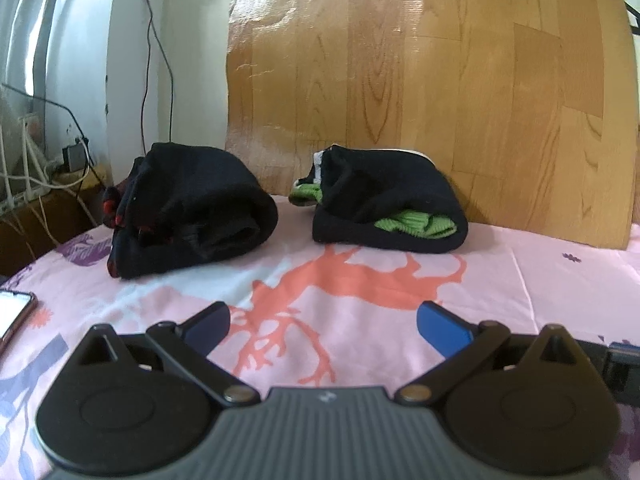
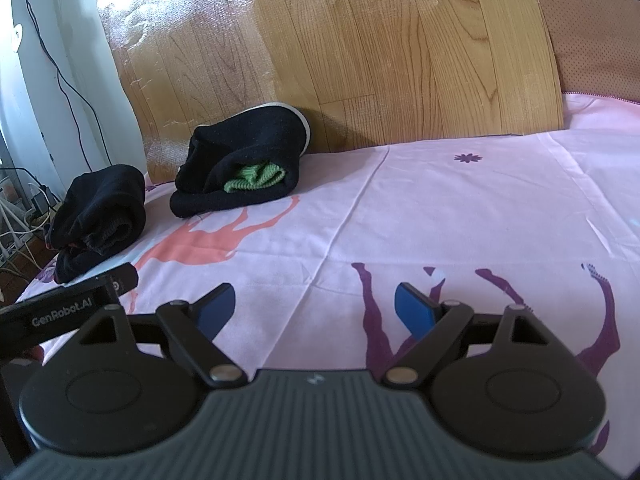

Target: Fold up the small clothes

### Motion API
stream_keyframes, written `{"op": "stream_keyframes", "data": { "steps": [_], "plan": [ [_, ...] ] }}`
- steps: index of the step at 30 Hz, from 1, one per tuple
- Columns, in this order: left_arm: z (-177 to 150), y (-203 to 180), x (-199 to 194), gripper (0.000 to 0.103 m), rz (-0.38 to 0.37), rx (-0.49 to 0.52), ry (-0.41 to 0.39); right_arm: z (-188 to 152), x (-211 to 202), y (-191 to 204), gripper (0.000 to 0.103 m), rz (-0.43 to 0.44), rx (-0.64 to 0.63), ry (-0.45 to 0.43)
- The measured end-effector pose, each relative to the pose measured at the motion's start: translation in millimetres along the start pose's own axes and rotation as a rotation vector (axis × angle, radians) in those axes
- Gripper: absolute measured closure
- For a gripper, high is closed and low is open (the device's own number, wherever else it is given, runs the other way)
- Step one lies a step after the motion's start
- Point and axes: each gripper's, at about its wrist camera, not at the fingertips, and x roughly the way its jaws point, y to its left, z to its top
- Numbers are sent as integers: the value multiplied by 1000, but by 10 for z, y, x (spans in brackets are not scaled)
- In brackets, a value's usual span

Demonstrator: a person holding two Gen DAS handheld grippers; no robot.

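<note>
Left gripper [image 1: 322, 326] gapes empty; only its view shows a phone [image 1: 14, 314].

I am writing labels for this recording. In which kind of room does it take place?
Probably a bedroom at home: the work surface looks like a bed with a pink printed sheet, two folded dark garments lie on it, and chargers and cables crowd the wall corner.

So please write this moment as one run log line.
left tool open | right tool open | two folded black cloth bundles on pink sheet
</note>
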Motion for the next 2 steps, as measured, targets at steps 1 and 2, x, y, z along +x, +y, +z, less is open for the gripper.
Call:
{"op": "stream_keyframes", "data": {
  "steps": [1, 2],
  "plan": [
    [4, -5, 11, 0, -3, 1, 5, 0, 0, 1, 14, 0, 1, 0],
    [9, -4, 27, 0, -7, 1, 15, 0, 1, 0, 14, 0, 1, 0]
  ]
}}
